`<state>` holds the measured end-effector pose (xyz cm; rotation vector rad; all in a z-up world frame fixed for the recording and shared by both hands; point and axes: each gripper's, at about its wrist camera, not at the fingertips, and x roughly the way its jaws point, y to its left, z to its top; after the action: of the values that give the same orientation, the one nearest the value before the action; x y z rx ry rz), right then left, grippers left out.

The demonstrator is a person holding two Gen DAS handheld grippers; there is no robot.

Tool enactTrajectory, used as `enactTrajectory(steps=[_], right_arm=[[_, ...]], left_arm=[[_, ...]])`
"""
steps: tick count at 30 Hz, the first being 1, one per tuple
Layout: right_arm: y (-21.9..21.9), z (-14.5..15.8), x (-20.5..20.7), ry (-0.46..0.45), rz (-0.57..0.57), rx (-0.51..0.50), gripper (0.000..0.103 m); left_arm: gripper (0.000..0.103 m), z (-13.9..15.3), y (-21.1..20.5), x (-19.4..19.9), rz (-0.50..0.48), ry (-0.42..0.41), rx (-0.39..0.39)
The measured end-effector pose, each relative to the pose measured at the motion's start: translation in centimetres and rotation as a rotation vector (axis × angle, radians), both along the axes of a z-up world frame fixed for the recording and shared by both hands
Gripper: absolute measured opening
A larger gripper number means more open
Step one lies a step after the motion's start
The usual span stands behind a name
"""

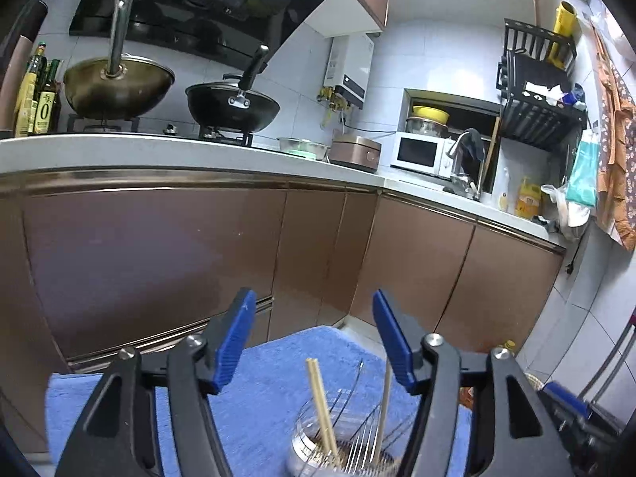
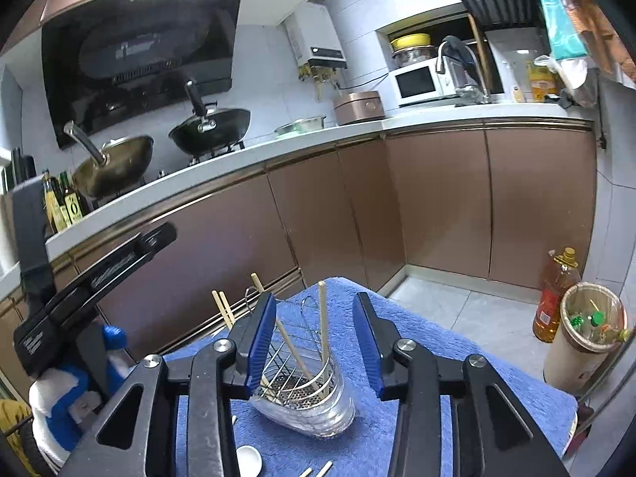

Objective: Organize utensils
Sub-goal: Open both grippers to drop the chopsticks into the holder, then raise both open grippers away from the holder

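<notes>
A wire-and-steel utensil holder (image 2: 306, 397) stands on a blue towel (image 2: 417, 357) and holds several light wooden chopsticks (image 2: 322, 330). My right gripper (image 2: 314, 342) is open and empty, its blue pads on either side of the holder's top. In the left wrist view the holder (image 1: 342, 453) sits low between the fingers with chopsticks (image 1: 322, 401) sticking up. My left gripper (image 1: 314, 338) is open and empty above it. Loose chopstick ends (image 2: 318, 470) and a small white dish (image 2: 248, 459) lie on the towel near the bottom edge.
Brown kitchen cabinets (image 1: 159, 254) and a white counter (image 1: 119, 151) with two woks (image 1: 232, 107) stand behind. An oil bottle (image 2: 554, 294) and a waste bin (image 2: 584, 338) stand on the floor at the right. The left gripper's body (image 2: 79, 302) shows at the left.
</notes>
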<state>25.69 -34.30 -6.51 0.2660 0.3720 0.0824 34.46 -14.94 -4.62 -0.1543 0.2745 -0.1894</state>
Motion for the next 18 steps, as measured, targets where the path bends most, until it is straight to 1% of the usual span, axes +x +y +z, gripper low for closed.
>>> enactTrajectory(steps=[4,8,11,13,15,18], right_arm=[[-0.1,0.9,-2.0,-0.008,-0.026,0.023,0.043],[0.2,1.6,-4.3,-0.012,-0.044,0.044,0.044],[0.5,2.2,-5.9,-0.014,-0.061,0.042,0.047],[0.8,2.6,-6.9,-0.020,-0.069,0.036,0.051],[1.1,2.8,-7.9,-0.021,-0.078,0.026,0.053],[1.7,3.2,-9.2,-0.023,-0.085,0.003,0.053]], left_arm=[[0.062,0.8,1.5,-2.4,0.008,0.030,0.028],[0.062,1.7,3.3,-5.4,0.016,0.026,0.044],[0.062,2.1,4.7,-7.6,0.022,0.028,0.059],[0.062,2.1,5.7,-8.9,0.033,0.042,0.075],[0.062,2.1,6.6,-10.0,0.032,0.055,0.085],[0.062,1.8,8.2,-11.1,0.046,0.084,0.086]])
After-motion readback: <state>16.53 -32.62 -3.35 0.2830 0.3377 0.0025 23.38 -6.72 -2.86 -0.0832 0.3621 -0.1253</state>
